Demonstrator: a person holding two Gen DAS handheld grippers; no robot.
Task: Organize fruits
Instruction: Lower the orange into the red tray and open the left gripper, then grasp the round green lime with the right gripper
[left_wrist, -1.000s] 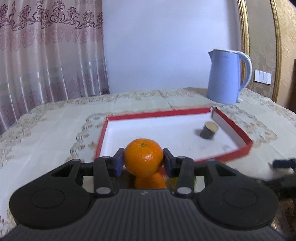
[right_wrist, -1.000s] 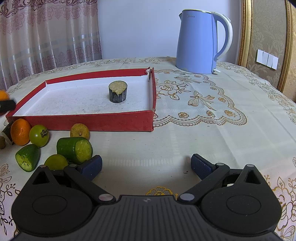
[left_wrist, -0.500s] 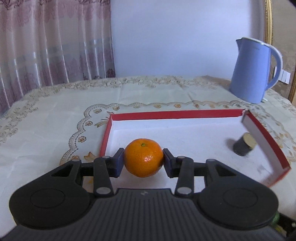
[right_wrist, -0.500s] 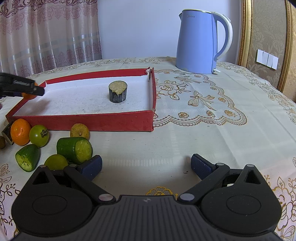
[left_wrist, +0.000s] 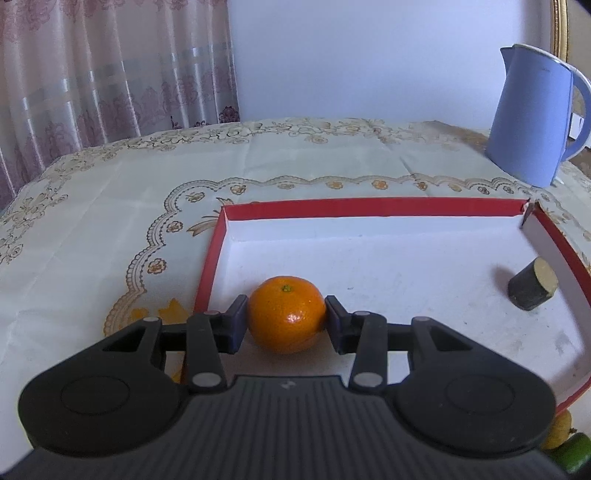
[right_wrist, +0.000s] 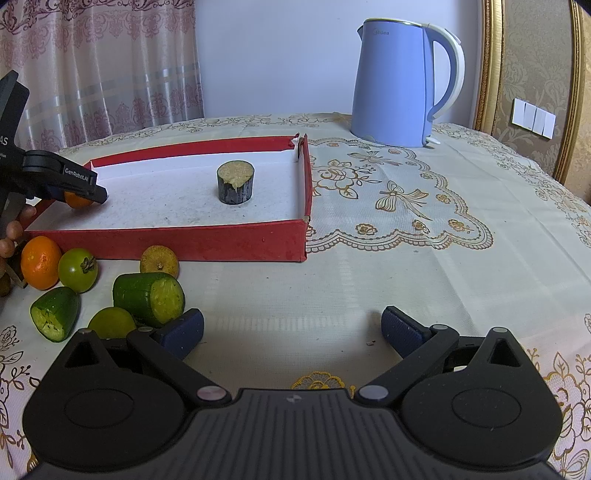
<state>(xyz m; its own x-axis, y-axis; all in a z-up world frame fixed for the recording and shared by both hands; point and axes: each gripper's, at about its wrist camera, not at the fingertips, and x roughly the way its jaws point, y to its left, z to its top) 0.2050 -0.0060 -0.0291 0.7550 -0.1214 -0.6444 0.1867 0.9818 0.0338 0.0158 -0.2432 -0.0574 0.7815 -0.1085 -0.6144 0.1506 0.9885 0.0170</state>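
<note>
Floral cream cloth covers the counter (right_wrist: 369, 280), with patterned curtains and a pale wall behind. At lower centre of the left wrist view, the left gripper (left_wrist: 286, 320) has its fingers (left_wrist: 236, 321) pressed on both sides of a glossy, round mandarin (left_wrist: 286, 319) with a small green stem scar on top; it sits low over the white floor of the red tray (left_wrist: 369, 204), near the tray's left wall, though whether it touches the floor is hard to tell. One dark cut cylinder with a pale top (right_wrist: 235, 182) stands in the tray. Outside, at lower left of the right wrist view, lie one more orange (right_wrist: 40, 262), one green tomato (right_wrist: 78, 270), one yellowish fruit (right_wrist: 159, 261), one lime (right_wrist: 110, 323) and two green cut pieces (right_wrist: 149, 298). One blue kettle (right_wrist: 399, 81) stands at upper right. The right gripper (right_wrist: 291, 330) hovers with fingers spread wide, holding nothing.
</note>
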